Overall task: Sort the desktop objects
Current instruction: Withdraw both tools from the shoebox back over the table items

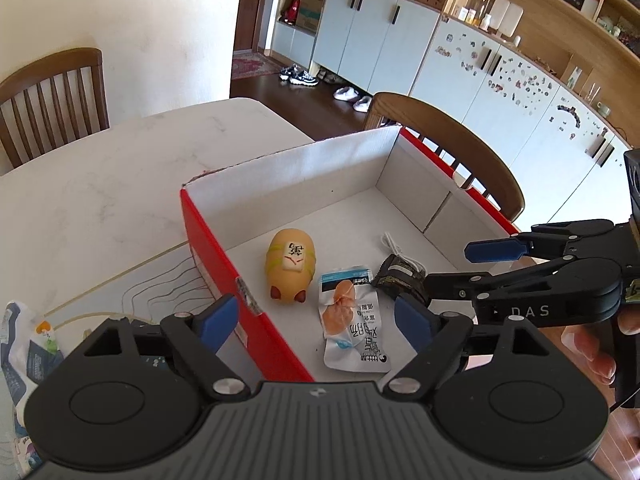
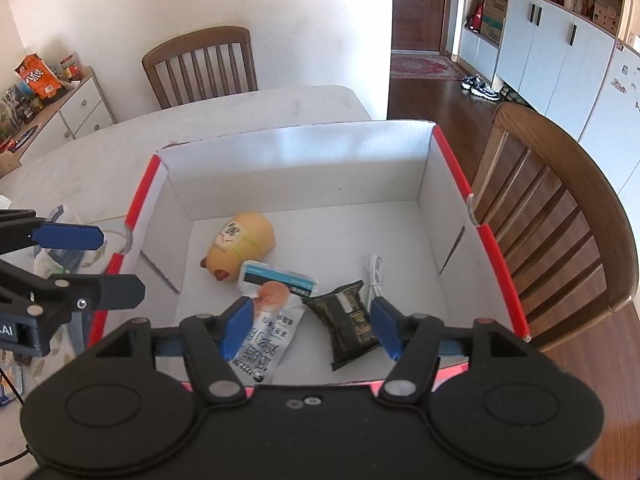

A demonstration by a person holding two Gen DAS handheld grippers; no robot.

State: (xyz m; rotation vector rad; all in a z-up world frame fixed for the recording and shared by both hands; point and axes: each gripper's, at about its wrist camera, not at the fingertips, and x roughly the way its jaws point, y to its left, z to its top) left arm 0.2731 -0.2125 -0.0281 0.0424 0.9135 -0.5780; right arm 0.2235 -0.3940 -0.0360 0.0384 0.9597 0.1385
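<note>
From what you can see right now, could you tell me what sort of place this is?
Most likely a home dining area: a marble-look table with wooden chairs around it, pale storage cabinets along the wall, and shoes on the wood floor.

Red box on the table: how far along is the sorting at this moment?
Four things already lie in the red box: a yellow toy, a white snack packet, a dark snack packet and a white cable. Nothing is in hand: the right gripper is open over the box, and the left gripper is open at the box's near wall. Some packets remain outside on the table.
</note>
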